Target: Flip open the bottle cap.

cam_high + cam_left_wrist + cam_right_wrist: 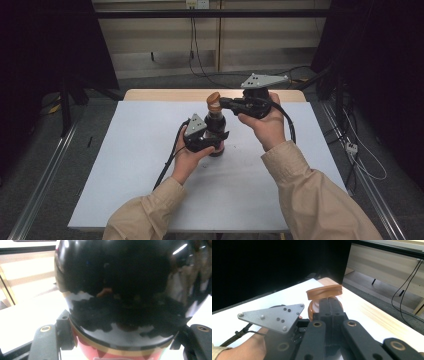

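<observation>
A dark glossy bottle [216, 121] with a red and gold label stands upright on the white table top [125, 165]. My left gripper [215, 141] is shut around its lower body, and in the left gripper view the bottle [120, 290] sits between the two fingers [63, 327]. The bottle's brown cap [214, 100] has its lid tilted up. My right gripper [223, 104] comes in from the right at cap height with its jaws pressed together on the lid's edge. In the right gripper view the brown cap [324, 291] stands just past the shut gripper [329, 301].
The white top covers a wooden table whose far edge [165, 94] shows bare. Metal rails [45, 175] run along the floor on both sides. Cables [367, 165] lie on the floor at the right. Dark curtains hang at both sides.
</observation>
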